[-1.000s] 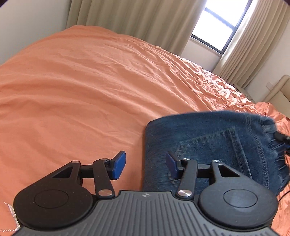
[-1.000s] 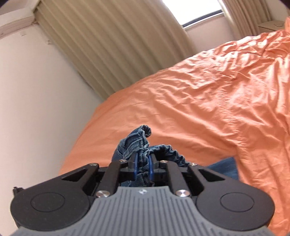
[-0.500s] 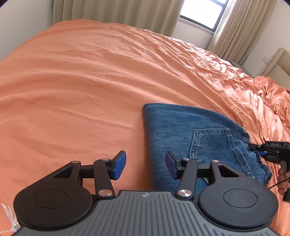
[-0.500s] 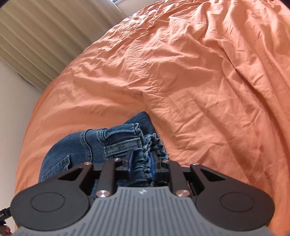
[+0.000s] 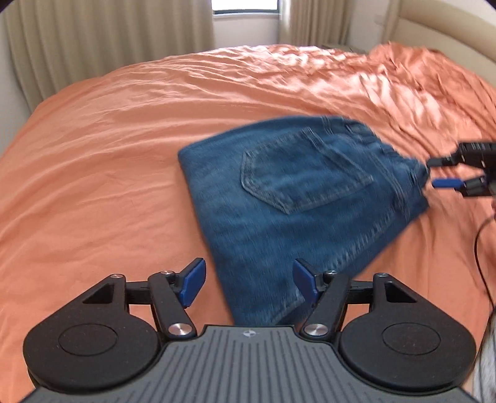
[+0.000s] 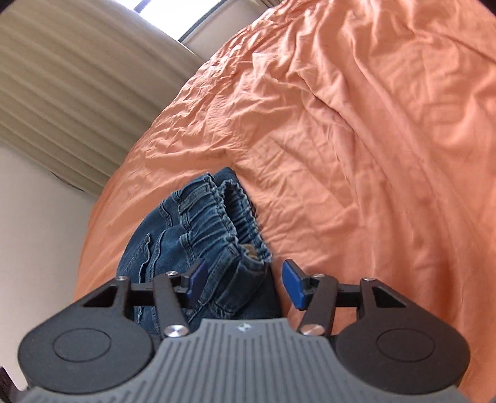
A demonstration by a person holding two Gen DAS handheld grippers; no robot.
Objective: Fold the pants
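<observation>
Blue denim pants [image 5: 297, 198] lie folded into a compact block on the orange bed sheet [image 5: 108, 155], back pocket up. My left gripper [image 5: 248, 279] is open and empty, just above the near end of the pants. My right gripper [image 6: 245, 279] is open, its jaws on either side of the elastic waistband [image 6: 229, 226] without clamping it. The right gripper also shows in the left wrist view [image 5: 446, 173] at the pants' right end, jaws apart.
The orange sheet [image 6: 356, 139] is wrinkled, more so toward the right. Beige curtains [image 5: 108, 40] and a window [image 5: 245, 6] stand beyond the far edge of the bed. A padded headboard [image 5: 449, 31] is at the far right. A black cable [image 5: 480, 248] hangs at the right.
My right gripper has opened and let go of the waistband, which now rests on the bed. The left gripper has pulled back and swung, staying open.
</observation>
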